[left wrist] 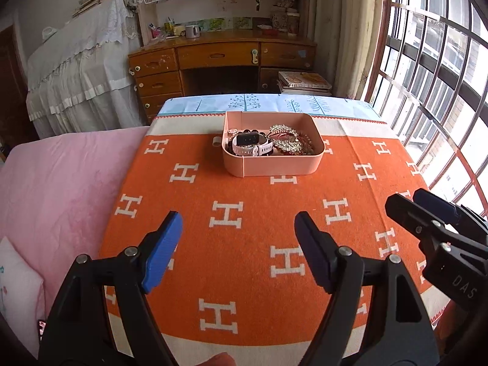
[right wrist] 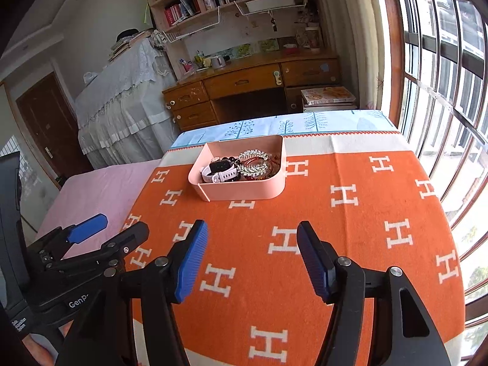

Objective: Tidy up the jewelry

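Note:
A pink open box sits at the far middle of the orange blanket. Inside it lie a white-strapped smartwatch, rhinestone hair clips and red bangles. A small beige ring-like piece lies on the blanket just left of the box. My left gripper is open and empty, well short of the box; it also shows in the right wrist view. My right gripper is open and empty; it shows at the right in the left wrist view.
The orange blanket with white H marks covers the table. A pink bed lies to the left. A wooden desk with shelves stands behind. A barred window is on the right. Books are stacked by the desk.

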The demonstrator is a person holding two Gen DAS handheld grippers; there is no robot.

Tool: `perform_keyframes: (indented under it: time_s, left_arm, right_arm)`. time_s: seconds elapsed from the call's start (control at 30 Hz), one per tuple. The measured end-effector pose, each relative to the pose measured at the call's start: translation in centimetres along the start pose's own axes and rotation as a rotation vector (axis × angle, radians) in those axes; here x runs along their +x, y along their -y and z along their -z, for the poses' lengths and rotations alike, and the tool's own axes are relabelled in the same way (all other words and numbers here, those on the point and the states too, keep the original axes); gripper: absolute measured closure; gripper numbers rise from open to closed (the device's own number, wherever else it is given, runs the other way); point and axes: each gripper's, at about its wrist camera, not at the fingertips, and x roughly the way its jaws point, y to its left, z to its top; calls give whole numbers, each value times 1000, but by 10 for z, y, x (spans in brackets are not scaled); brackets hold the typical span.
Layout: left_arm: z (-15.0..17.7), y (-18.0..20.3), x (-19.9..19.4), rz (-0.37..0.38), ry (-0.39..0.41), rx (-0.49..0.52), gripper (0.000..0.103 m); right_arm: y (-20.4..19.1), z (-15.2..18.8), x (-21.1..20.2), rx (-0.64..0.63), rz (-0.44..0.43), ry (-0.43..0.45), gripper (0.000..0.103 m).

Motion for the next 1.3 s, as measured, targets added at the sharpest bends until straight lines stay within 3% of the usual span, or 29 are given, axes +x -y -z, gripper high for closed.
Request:
perform_keyframes:
  time_s: [0.27, 1.3]
  left_arm:
    - [27, 4, -5, 1, -25, -15, 29]
    - [29, 21, -25, -20, 17, -2, 29]
  right_arm:
    - [-11, 42, -19, -24, -4, -8, 41]
    - [-16, 43, -39, -28, 31, 54, 41]
